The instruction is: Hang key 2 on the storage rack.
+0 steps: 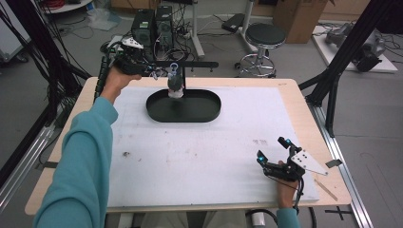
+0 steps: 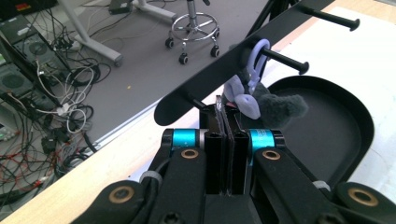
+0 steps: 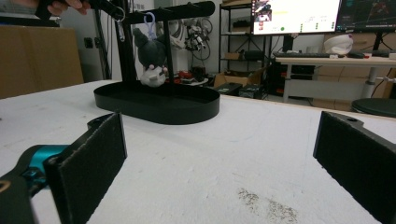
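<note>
A dark grey and white plush keychain [image 1: 175, 86] hangs by its lavender clip [image 2: 254, 60] from a peg of the black rack [image 1: 199, 64]. The rack stands in an oval black tray [image 1: 211, 111] at the table's far side. My left gripper [image 1: 154, 72] is just left of the plush, level with the crossbar, jaws shut [image 2: 224, 112]. A thin pale sliver shows between the pad tips; I cannot tell what it is. The plush [image 2: 278, 108] is right behind those tips. My right gripper [image 1: 271, 148] rests open at the near right of the white mat, nothing between its pads [image 3: 224, 158]. The plush [image 3: 152, 58] hangs far ahead.
A white mat [image 1: 199, 156] covers most of the wooden table. A thin stick [image 1: 325, 187] lies near the right edge. Beyond the table are a stool [image 1: 265, 35], computer towers [image 1: 152, 26] with cables, and black frame struts [image 1: 342, 47] at the right.
</note>
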The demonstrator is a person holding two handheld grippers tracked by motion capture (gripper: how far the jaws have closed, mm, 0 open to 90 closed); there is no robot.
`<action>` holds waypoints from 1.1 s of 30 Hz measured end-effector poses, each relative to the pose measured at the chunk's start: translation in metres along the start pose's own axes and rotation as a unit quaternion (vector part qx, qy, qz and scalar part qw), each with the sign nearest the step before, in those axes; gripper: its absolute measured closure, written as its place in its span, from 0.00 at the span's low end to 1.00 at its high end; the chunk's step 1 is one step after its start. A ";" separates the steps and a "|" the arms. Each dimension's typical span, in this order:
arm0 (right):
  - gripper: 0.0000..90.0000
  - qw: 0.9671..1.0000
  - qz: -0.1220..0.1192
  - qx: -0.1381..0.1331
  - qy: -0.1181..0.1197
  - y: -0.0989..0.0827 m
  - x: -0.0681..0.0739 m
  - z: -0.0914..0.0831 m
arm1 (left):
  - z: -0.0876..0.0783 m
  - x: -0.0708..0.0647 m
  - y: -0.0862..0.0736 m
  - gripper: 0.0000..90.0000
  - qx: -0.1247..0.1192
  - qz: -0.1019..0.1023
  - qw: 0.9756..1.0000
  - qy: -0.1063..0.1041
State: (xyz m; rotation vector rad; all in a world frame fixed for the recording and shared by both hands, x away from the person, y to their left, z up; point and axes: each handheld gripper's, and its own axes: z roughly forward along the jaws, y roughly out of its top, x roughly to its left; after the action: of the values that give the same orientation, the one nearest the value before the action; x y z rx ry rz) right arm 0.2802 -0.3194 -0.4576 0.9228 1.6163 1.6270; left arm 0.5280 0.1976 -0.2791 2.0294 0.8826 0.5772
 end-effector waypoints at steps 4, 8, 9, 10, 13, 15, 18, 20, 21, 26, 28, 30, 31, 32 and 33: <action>0.02 1.000 -0.003 0.000 0.000 0.000 0.000 0.000 | 0.001 0.002 -0.001 0.98 -0.005 -0.004 1.000 0.001; 0.02 1.000 -0.003 0.000 0.001 0.000 0.000 0.000 | 0.003 0.002 -0.001 0.98 -0.005 -0.004 1.000 0.008; 0.02 1.000 -0.003 0.000 0.001 0.000 0.000 0.000 | 0.004 0.001 -0.001 0.98 -0.005 -0.005 1.000 0.010; 0.02 1.000 -0.003 0.000 0.001 0.000 0.000 0.000 | 0.004 0.002 -0.001 0.98 -0.006 -0.004 1.000 0.013; 0.02 1.000 -0.003 0.000 0.001 0.000 0.000 0.000 | 0.005 0.002 -0.001 0.98 -0.007 -0.006 1.000 0.017; 0.02 1.000 -0.004 0.000 0.001 0.000 0.000 0.000 | 0.006 0.001 -0.001 0.97 -0.007 -0.007 1.000 0.021; 0.02 1.000 -0.004 0.000 0.001 0.000 0.000 0.000 | 0.005 0.003 -0.002 0.95 -0.009 -0.010 0.999 0.030; 0.02 1.000 -0.004 0.000 0.001 0.000 0.000 0.000 | 0.004 0.004 -0.002 0.92 -0.009 -0.014 0.999 0.032; 0.02 1.000 -0.003 0.000 0.001 0.000 0.000 0.000 | 0.004 0.005 -0.002 0.88 -0.013 -0.019 0.999 0.034; 0.02 1.000 -0.003 0.001 0.001 0.000 0.000 0.000 | 0.000 0.006 -0.002 0.76 -0.022 -0.021 0.999 0.040; 0.02 1.000 -0.004 -0.001 0.001 0.000 0.000 0.000 | -0.001 0.007 -0.002 0.70 -0.021 -0.024 0.998 0.046; 0.02 1.000 -0.004 -0.001 0.000 0.000 0.000 0.000 | -0.002 0.008 -0.002 0.61 -0.025 -0.032 0.998 0.054; 0.02 1.000 -0.004 0.000 0.001 0.000 0.000 0.000 | -0.004 0.008 -0.003 0.55 -0.029 -0.037 0.997 0.057; 0.02 1.000 -0.003 0.000 0.001 0.000 0.000 0.000 | -0.006 0.008 -0.004 0.50 -0.036 -0.043 0.996 0.068; 0.02 1.000 0.003 0.003 0.002 0.000 0.001 0.000 | -0.008 0.008 -0.005 0.45 -0.040 -0.043 0.995 0.076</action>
State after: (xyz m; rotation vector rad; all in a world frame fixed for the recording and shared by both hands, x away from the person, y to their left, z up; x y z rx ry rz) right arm 0.2791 -0.3185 -0.4576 0.9295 1.6239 1.6298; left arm 0.5260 0.2097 -0.2777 1.8862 1.0148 0.7143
